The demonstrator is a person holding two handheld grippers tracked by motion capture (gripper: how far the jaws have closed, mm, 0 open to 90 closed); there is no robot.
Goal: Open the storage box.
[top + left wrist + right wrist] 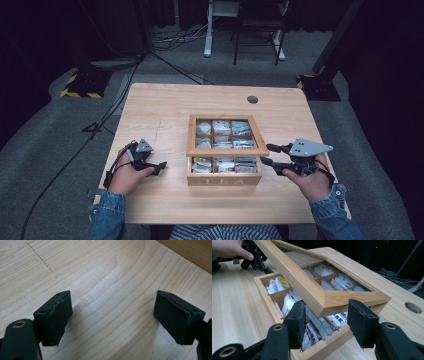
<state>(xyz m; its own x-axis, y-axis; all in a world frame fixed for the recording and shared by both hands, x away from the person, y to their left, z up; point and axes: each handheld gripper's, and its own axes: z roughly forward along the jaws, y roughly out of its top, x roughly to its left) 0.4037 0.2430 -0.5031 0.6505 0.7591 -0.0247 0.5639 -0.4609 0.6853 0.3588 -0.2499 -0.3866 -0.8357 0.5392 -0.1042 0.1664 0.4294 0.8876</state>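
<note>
Wooden tea box (223, 179) at the middle of the pale surface (165, 197), its windowed lid (322, 296) raised partway, front edge tilted up off the base. Paper tea packets (313, 326) packed in the compartments below.

Probably stiff and fairly light; hinged lid likely to drop if let go. Best held at the thick wooden frame, near a front corner, not on the window pane.

Right gripper (325, 320) level at the box's right front corner, jaws apart, straddling the lid's corner without closing on it. Left gripper (112, 317) low over bare wood left of the box, jaws wide apart, holding nothing; left hand (127, 175) resting beside it.
</note>
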